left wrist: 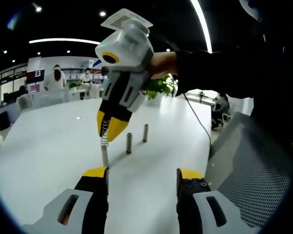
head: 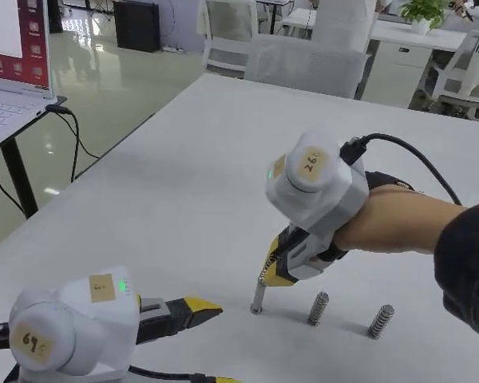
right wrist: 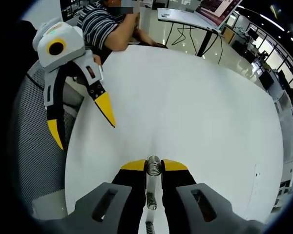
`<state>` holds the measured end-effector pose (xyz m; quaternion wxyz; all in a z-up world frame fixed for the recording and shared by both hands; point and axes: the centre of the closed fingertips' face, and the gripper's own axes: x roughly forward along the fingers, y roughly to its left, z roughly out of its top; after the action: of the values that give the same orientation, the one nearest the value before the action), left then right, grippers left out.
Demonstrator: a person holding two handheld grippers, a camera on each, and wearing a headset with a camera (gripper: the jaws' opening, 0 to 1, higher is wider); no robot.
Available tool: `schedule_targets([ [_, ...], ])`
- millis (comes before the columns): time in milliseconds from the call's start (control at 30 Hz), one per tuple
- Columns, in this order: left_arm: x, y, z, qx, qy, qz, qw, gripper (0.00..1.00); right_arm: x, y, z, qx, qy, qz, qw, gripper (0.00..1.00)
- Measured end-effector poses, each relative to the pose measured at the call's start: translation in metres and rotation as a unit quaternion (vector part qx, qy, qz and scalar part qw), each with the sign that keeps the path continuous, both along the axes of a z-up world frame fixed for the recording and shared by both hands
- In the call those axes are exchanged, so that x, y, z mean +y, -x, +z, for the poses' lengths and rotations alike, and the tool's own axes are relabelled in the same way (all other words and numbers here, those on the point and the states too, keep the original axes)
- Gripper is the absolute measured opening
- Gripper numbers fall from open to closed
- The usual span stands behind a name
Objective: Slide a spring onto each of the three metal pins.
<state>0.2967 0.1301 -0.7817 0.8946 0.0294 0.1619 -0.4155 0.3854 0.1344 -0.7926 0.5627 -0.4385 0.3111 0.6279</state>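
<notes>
My right gripper point(head: 273, 267) point(right wrist: 154, 165) is shut on a spring point(right wrist: 154, 167) point(left wrist: 105, 132) and holds it upright over a bare metal pin point(head: 258, 300) point(left wrist: 105, 157) on the white table point(head: 199, 159). The spring's lower end sits at the pin's top. To the right, two more pins stand upright, each with a spring on it: one point(head: 318, 309) point(left wrist: 129, 143) close by, one point(head: 381, 321) point(left wrist: 145, 132) further on. My left gripper point(head: 207, 345) point(left wrist: 142, 173) point(right wrist: 83, 126) hovers open and holds nothing, just short of the bare pin.
A laptop point(head: 8, 72) with a cable sits on a side table at the far left, past the table's edge. White chairs and desks point(head: 303, 64) stand behind the table. A grey mesh chair point(left wrist: 254, 165) is on my side. A seated person point(right wrist: 107, 27) is nearby.
</notes>
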Motion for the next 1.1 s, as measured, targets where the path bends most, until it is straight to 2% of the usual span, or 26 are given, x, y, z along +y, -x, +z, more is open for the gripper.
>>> schedule_targets([
  [367, 0.001, 0.001, -0.001, 0.000, 0.002, 0.004, 1.0000, 0.48, 0.000, -0.001, -0.007, 0.004, 0.008, 0.003, 1.0000, 0.08],
  [467, 0.002, 0.001, -0.002, 0.001, 0.002, 0.004, 1.0000, 0.48, 0.000, -0.002, -0.012, 0.000, 0.017, 0.006, 0.9998, 0.08],
  [767, 0.003, 0.001, -0.003, 0.002, 0.004, 0.004, 1.0000, 0.47, 0.002, -0.001, -0.024, 0.012, 0.029, 0.004, 0.9995, 0.08],
  [1100, 0.003, 0.000, -0.004, 0.004, 0.004, 0.003, 1.0000, 0.46, 0.002, 0.000, -0.040, 0.011, 0.044, 0.008, 0.9989, 0.08],
])
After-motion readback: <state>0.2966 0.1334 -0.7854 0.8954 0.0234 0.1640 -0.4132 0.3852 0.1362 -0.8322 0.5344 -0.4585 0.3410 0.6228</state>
